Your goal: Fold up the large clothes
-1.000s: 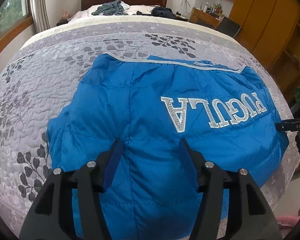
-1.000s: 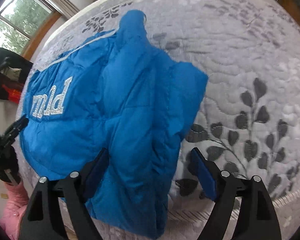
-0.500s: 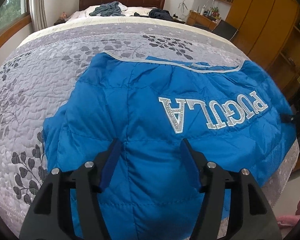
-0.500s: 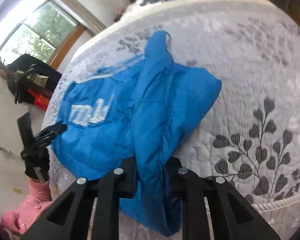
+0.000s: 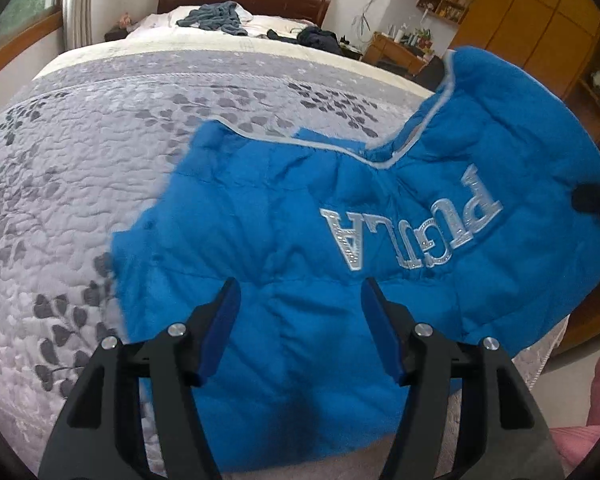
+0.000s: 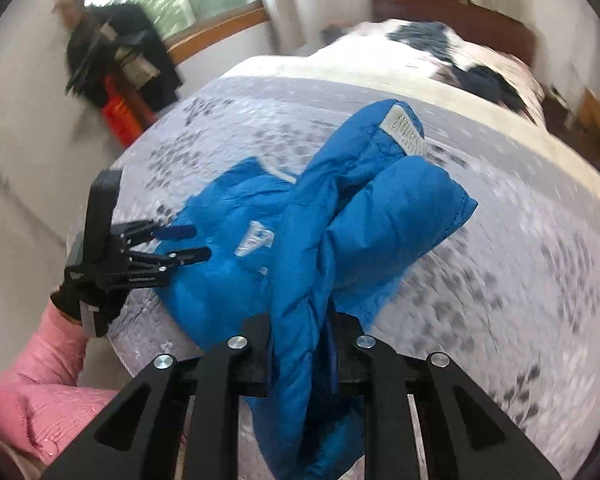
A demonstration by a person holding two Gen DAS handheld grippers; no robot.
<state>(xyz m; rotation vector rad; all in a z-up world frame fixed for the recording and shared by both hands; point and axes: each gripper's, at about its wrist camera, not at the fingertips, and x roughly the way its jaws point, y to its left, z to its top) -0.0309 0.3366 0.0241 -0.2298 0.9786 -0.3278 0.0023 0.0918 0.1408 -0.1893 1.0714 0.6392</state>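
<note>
A blue padded jacket (image 5: 284, 220) with silver letters lies back-up on the grey leaf-patterned bed quilt (image 5: 100, 160). My left gripper (image 5: 300, 300) hovers open just above the jacket's near part, with nothing between its fingers. The jacket's right side is raised off the bed, and one of the right gripper's fingers (image 5: 592, 199) shows at that edge. In the right wrist view my right gripper (image 6: 300, 344) is shut on a bunched fold of the jacket (image 6: 360, 208), with a sleeve and its white cuff hanging beyond. The open left gripper (image 6: 192, 243) appears there at the jacket's far edge.
The quilt (image 6: 520, 260) spreads wide around the jacket. Loose clothes (image 5: 216, 18) lie at the pillows by the dark headboard. Wooden wardrobes (image 5: 540, 28) and a desk stand right of the bed. Black and red items (image 6: 120, 80) sit under the window. A pink sleeve (image 6: 40, 392) is at the bed's edge.
My right gripper went from open to shut on the jacket's side and lifted it off the bed. The left gripper stayed open over the jacket.
</note>
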